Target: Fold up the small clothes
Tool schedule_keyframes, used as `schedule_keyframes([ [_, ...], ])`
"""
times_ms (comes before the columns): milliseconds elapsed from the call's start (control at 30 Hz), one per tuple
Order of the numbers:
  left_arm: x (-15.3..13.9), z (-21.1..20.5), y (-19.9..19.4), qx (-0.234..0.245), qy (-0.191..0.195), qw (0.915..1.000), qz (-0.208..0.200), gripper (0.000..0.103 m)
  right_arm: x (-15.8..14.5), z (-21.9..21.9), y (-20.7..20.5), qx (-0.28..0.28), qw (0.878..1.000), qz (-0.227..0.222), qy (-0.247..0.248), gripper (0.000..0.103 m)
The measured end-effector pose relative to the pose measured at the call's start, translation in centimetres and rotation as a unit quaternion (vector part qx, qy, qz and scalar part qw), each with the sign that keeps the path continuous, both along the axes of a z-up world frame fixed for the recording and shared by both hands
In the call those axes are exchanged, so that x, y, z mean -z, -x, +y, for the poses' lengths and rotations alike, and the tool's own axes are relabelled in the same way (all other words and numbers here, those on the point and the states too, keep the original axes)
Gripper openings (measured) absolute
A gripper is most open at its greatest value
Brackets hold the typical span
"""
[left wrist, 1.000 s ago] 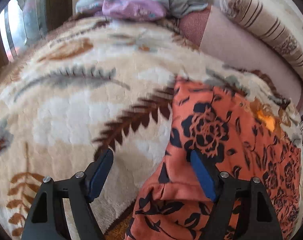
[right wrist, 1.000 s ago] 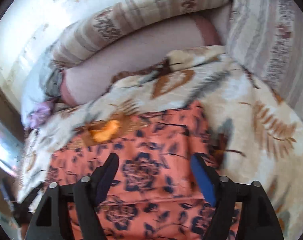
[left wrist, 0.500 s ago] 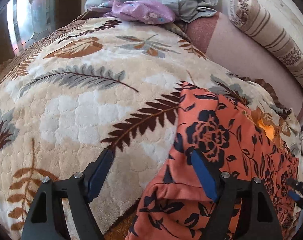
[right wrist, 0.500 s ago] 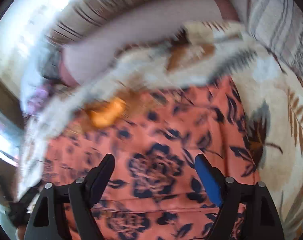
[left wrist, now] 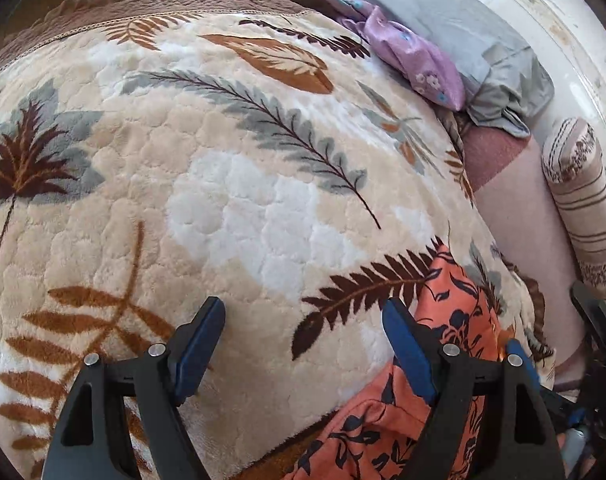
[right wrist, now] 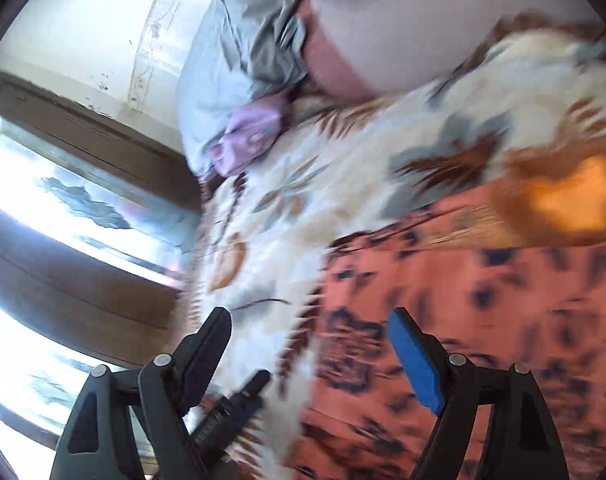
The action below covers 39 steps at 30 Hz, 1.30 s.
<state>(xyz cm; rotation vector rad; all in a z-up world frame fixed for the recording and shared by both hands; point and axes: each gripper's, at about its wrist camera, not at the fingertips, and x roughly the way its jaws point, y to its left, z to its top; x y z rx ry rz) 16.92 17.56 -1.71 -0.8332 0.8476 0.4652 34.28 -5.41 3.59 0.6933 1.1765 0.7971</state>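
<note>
I see one orange-red cloth garment with a dark navy floral print (left wrist: pixel 459 312) spread on the cream plush leaf-patterned blanket (left wrist: pixel 243 208), near the blanket's front edge, its near corner bunched and drooping over that edge.

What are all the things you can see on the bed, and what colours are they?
Orange garment: one, orange with dark blue flowers, lying on the blanket near its right edge.
Blanket: one, cream with brown and grey leaves, covering the bed.
Purple cloth: one, lilac with small flowers, at the far end of the blanket.
Grey cloth: one, grey-blue, bunched up behind the purple cloth.
Striped bolster: one, beige with brown stripes, along the right side by the wall.
Window: one, bright, dark wooden frame, left of the bed.
Left gripper: one, black with blue pads, jaws open, over the blanket.
Right gripper: one, black with blue pads, jaws open, over the garment's edge.
</note>
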Motion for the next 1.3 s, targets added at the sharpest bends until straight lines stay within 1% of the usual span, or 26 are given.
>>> schedule_keyframes([
  [33,0.0,0.2,0.0,-0.002,0.004,1.0000,0.000,0.081,1.4,1.3,-0.5,-0.008,1.000,0.018,-0.015,0.083],
  [67,0.0,0.2,-0.1,-0.003,0.009,1.0000,0.000,0.082,2.7,2.4,-0.6,-0.011,1.000,0.025,-0.008,0.083],
  [100,0.1,0.2,-0.2,-0.003,0.011,0.9999,0.000,0.082,4.6,2.8,-1.0,0.002,0.999,0.041,0.021,0.083],
  [133,0.1,0.3,-0.2,-0.003,0.014,0.9999,-0.001,0.082,6.3,2.4,-1.6,0.029,0.997,0.063,0.031,0.081],
  [167,0.1,0.4,-0.3,-0.003,0.020,0.9998,-0.001,0.082,6.5,1.9,-1.5,0.048,0.997,0.065,0.010,0.080],
  [233,0.0,0.9,0.0,-0.012,0.037,0.9992,-0.005,0.082,4.8,2.3,-1.2,0.042,0.998,0.043,0.013,0.082],
  [300,-0.1,1.4,0.5,-0.024,0.051,0.9983,-0.011,0.082,3.1,3.2,-1.1,0.025,0.999,0.026,-0.009,0.082],
  [367,-0.2,1.7,0.7,-0.032,0.049,0.9982,-0.013,0.082,2.3,4.5,-1.6,0.014,0.999,0.017,-0.038,0.082],
  [400,-0.2,1.7,0.7,-0.034,0.048,0.9982,-0.012,0.082,2.3,4.8,-1.9,0.005,0.999,0.013,-0.034,0.083],
  [433,-0.1,1.8,0.7,-0.034,0.048,0.9982,-0.011,0.082,3.4,5.6,-2.4,-0.004,1.000,0.020,-0.006,0.083],
  [467,0.0,2.0,0.6,-0.034,0.050,0.9981,-0.008,0.082,5.5,6.0,-2.8,-0.009,0.999,0.044,0.028,0.081],
  [500,0.1,2.0,0.6,-0.033,0.051,0.9981,-0.008,0.082,6.7,5.3,-2.6,0.009,0.999,0.042,0.016,0.071],
  [533,0.1,2.1,0.7,-0.034,0.051,0.9981,-0.009,0.081,6.4,4.4,-2.2,0.026,0.999,0.036,0.001,0.069],
  [567,0.0,2.1,0.8,-0.036,0.049,0.9981,-0.010,0.082,5.9,3.9,-1.7,0.030,0.999,0.043,-0.011,0.070],
  [633,-0.3,2.1,1.0,-0.040,0.043,0.9982,-0.013,0.082,4.6,3.0,-0.8,0.031,0.999,0.040,-0.003,0.071],
  [733,-0.5,1.9,0.9,-0.038,0.036,0.9985,-0.014,0.082,2.6,0.9,1.3,0.025,0.999,0.019,-0.044,0.077],
  [767,-0.5,1.7,0.8,-0.035,0.033,0.9987,-0.013,0.082,2.6,0.5,1.8,0.022,0.999,0.017,-0.043,0.084],
  [800,-0.5,1.5,0.8,-0.034,0.028,0.9990,-0.012,0.082,3.5,0.5,2.1,0.020,0.999,0.023,-0.016,0.089],
  [833,-0.6,1.4,0.7,-0.033,0.022,0.9991,-0.012,0.082,5.3,0.6,2.0,0.013,0.998,0.044,0.032,0.089],
  [867,-0.6,1.3,0.7,-0.031,0.017,0.9993,-0.011,0.082,6.1,0.3,1.8,0.016,0.998,0.047,0.026,0.083],
  [933,-0.7,1.2,0.7,-0.028,0.010,0.9995,-0.010,0.082,5.0,-0.6,2.1,0.041,0.998,0.049,0.006,0.083],
  [1067,-0.8,1.4,0.7,-0.033,0.003,0.9994,-0.012,0.081,3.7,-0.8,3.5,0.021,0.999,0.034,0.001,0.085],
  [1133,-0.8,1.3,0.6,-0.030,0.004,0.9995,-0.012,0.081,5.2,-0.7,4.1,0.003,0.998,0.038,0.056,0.084],
  [1167,-0.8,1.1,0.5,-0.025,0.002,0.9996,-0.012,0.081,5.3,-1.2,4.4,0.005,0.998,0.029,0.050,0.081],
  [1200,-0.9,1.1,0.5,-0.022,0.001,0.9997,-0.012,0.081,4.9,-1.6,4.7,0.010,0.998,0.026,0.050,0.082],
  [1300,-1.1,1.2,0.4,-0.019,-0.002,0.9996,-0.018,0.082,3.3,-3.0,6.0,0.013,0.996,0.006,0.083,0.083],
])
